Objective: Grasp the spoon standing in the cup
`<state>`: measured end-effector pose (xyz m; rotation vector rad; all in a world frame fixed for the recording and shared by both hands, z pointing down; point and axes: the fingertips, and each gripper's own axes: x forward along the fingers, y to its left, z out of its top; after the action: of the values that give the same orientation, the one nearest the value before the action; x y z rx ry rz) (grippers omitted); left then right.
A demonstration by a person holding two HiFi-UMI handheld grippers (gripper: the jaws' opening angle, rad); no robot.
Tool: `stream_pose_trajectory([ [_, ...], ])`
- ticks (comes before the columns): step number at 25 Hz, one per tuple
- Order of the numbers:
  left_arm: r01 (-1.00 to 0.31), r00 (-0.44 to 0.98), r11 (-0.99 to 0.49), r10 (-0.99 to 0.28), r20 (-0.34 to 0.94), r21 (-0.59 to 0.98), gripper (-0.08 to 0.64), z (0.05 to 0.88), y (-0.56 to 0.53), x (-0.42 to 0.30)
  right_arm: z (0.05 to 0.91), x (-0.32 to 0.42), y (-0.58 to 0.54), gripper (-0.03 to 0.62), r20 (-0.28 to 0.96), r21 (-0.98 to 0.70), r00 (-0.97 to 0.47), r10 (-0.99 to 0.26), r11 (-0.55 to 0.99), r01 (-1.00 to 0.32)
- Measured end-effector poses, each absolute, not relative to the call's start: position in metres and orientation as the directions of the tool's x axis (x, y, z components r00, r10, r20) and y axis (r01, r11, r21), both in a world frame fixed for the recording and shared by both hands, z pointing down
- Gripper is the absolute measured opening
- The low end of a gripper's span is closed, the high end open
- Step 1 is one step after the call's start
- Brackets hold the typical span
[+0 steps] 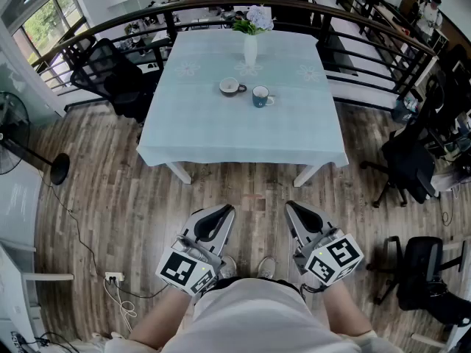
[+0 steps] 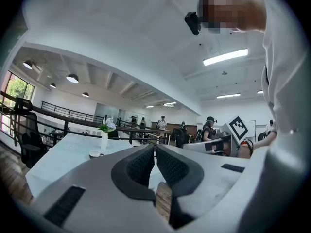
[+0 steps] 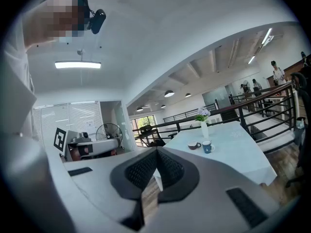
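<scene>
A blue cup with a thin spoon standing in it sits near the middle of a table under a pale cloth, far ahead of me. The right gripper view shows the same blue cup small and distant. My left gripper and right gripper are held low near my body above the wooden floor, well short of the table. Both are shut with nothing between the jaws. In the left gripper view the left gripper's tips meet; in the right gripper view the right gripper's tips also meet.
A brown cup lies left of the blue one, and a white vase of flowers stands behind them. Black office chairs flank the table, with another chair on the right. A dark railing curves behind. A fan stands at the left.
</scene>
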<state>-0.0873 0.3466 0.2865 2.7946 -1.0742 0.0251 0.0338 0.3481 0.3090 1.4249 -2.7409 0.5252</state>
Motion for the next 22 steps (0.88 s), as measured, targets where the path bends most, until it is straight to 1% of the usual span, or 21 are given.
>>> stream_pose_trajectory([
  [8,-0.677,0.735,-0.724,-0.674,0.076,0.131,0.031,0.291,0.344,-0.072,0.314,0.049,0.345,0.021,0.166,-0.301,-0.595,-0.786,0.534,-0.79],
  [22,-0.713,0.701,-0.688,-0.707,0.095,0.135,0.031,0.305,0.33,-0.018,0.329,0.101,0.332,0.023,0.178,-0.329,-0.641,-0.747,0.568,-0.754],
])
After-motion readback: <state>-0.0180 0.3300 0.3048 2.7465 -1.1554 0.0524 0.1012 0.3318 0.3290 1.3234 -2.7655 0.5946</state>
